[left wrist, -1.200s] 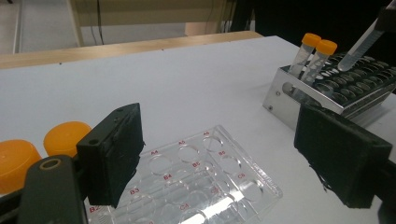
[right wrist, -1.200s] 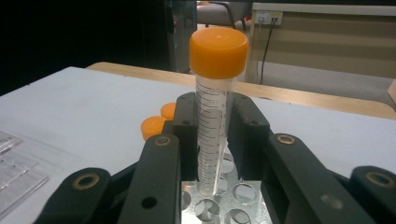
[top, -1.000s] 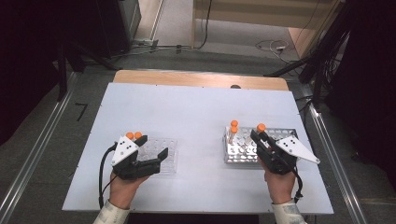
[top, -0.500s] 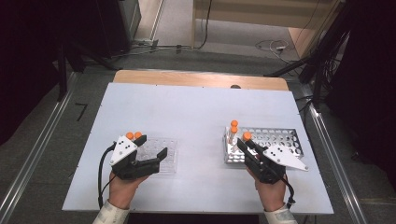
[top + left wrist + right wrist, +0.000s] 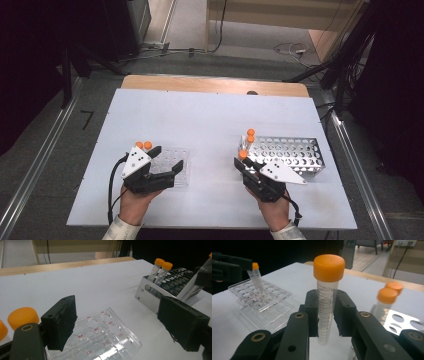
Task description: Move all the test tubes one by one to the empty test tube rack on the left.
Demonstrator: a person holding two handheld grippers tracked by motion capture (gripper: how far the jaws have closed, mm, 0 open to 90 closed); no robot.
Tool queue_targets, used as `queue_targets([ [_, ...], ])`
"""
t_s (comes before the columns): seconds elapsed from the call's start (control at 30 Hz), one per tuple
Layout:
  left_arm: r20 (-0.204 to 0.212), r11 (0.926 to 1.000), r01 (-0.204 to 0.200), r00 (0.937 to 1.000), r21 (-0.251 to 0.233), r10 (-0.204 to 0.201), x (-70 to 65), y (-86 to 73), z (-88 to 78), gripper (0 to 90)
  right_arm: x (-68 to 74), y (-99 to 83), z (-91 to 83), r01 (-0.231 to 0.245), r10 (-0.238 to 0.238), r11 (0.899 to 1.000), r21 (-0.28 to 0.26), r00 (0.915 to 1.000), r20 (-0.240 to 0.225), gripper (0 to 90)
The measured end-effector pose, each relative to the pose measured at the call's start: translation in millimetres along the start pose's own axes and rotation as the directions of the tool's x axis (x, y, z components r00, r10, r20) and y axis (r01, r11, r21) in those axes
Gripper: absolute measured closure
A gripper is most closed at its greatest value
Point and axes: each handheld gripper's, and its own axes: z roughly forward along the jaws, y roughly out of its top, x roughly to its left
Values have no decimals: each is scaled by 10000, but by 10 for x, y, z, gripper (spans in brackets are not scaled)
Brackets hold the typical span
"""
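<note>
Clamping an orange-capped graduated tube upright between its two black pads, the right gripper sits at the near right of the white worktop, held by a hand that comes in from the bottom edge. In the right gripper view the pads press on the tube's clear body below the cap, and its lower end hangs clear of the worktop. The held tube is just left of the near left corner of the metal tube rack.

At the near left, the left gripper rests over the clear plastic rack with its jaws spread wide apart; nothing is between the pads, and the clear rack's lettered wells show between them in the left gripper view. Two orange-capped tubes stand at that rack's left end, beside the gripper's grey plate.

Farther back on the right, two more capped tubes stand upright in the far left corner of the metal rack, close together. Beyond the worktop's far edge runs a strip of bare wood, then grey floor with cables.
</note>
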Motion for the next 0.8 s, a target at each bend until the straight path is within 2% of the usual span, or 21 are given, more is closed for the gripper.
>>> queue_targets([
  [0.2, 265, 9999, -101, 9996, 15, 101, -86, 3, 17, 163, 171, -52, 108, 312, -297, 9991, 302, 9984, -472, 719],
  [0.53, 839, 9997, -254, 9961, -50, 257, -269, 16, 65, 181, 332, -99, 196, 667, -617, 9965, 495, 9935, -956, 721],
  [0.8, 1385, 9991, -402, 9896, 130, 380, -392, -4, 130, 229, 467, -153, 277, 977, -873, 9923, 760, 9876, -1301, 721],
])
